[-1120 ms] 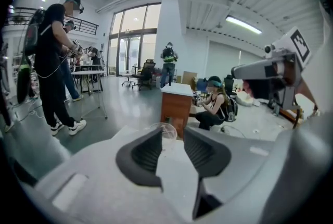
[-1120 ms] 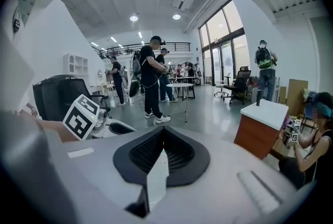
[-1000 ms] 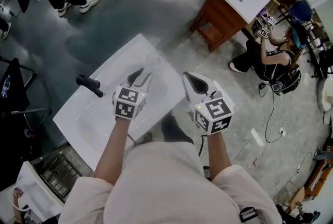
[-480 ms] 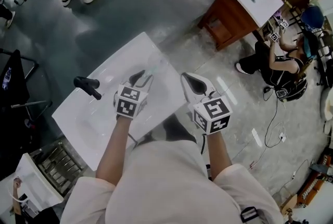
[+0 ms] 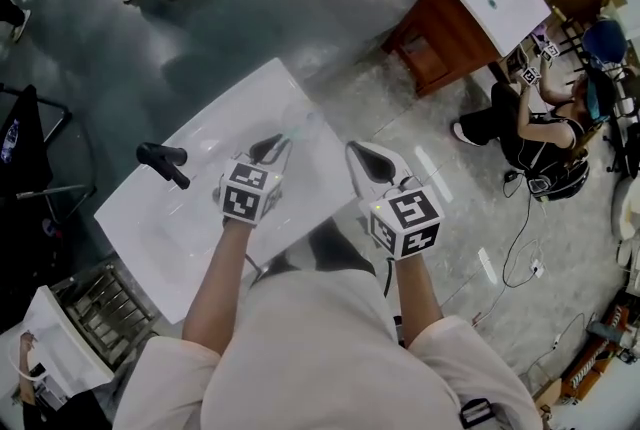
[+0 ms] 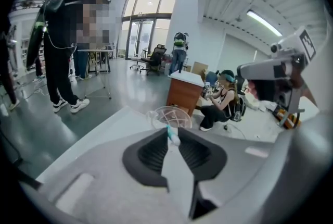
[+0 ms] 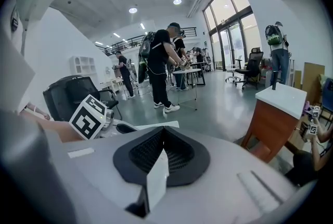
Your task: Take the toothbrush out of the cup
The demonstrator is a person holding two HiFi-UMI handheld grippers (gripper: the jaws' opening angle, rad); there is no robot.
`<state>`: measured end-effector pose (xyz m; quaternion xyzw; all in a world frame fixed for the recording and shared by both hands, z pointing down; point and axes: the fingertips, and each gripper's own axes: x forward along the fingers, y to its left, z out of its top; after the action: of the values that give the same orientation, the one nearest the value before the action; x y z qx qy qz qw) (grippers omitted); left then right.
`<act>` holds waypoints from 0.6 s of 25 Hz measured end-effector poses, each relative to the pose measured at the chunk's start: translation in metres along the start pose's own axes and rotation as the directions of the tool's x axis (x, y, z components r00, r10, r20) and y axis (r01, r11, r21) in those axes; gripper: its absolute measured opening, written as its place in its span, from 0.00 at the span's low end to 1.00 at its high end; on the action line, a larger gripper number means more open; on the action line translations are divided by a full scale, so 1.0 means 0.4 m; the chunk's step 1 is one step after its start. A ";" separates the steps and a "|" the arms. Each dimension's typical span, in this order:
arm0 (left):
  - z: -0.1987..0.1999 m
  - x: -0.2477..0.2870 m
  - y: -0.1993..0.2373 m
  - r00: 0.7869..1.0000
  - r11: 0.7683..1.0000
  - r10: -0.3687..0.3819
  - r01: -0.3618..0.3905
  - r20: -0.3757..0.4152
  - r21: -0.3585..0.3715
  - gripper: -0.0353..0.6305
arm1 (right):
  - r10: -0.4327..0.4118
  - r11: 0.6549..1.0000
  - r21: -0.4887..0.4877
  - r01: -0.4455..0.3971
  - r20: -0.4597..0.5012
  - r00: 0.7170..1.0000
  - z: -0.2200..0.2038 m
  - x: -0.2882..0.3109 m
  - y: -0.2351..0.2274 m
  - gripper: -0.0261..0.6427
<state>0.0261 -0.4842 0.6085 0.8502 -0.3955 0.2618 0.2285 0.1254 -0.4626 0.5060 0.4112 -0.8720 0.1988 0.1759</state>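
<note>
Black metal was seen first at the far left, where a short black tap (image 5: 163, 161) was fixed on a wide white sink top (image 5: 140, 228). Over the middle of that top, the left gripper (image 5: 281, 142) was pointed forward and down at a round cup of clear plastic (image 6: 171, 115). The cup was stood upright near the far corner of the top. The gripper was likely tilted this way so that its tips could be brought in over the cup's open mouth. Its jaws had just been closing, and the upper end of a thin white toothbrush with a blue-green band (image 6: 172, 134) was pinched between them. The rest of the toothbrush was inside the cup at a slant, so it was not yet taken out. Its handle looked smooth and narrow, and the lower part was too blurred through the plastic to be made out.

Further right, the right gripper (image 5: 352, 150) was held in the air past the edge of the sink top. Its jaws were pressed together with nothing between them. It was probably kept aside because one gripper was enough for the lift.
</note>
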 end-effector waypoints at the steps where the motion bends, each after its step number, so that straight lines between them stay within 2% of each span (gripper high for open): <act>1: 0.002 -0.002 0.001 1.000 1.000 0.005 -0.005 0.001 -0.003 0.14 | 0.000 1.000 0.000 0.000 0.001 1.000 0.001 -0.002 -0.001 0.05; 5: 0.015 -0.015 -0.004 1.000 1.000 0.015 -0.015 0.023 0.005 0.13 | -0.002 1.000 -0.006 0.002 0.012 1.000 0.013 -0.011 -0.002 0.05; 15: 0.052 -0.118 -0.037 0.993 0.988 0.042 -0.057 0.107 0.142 0.12 | -0.028 0.999 -0.015 0.030 0.071 0.997 0.038 -0.076 0.064 0.05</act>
<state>0.0175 -0.4618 0.5607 0.8668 -0.4079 0.2508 0.1389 0.1214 -0.4355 0.4733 0.4292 -0.8732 0.1746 0.1510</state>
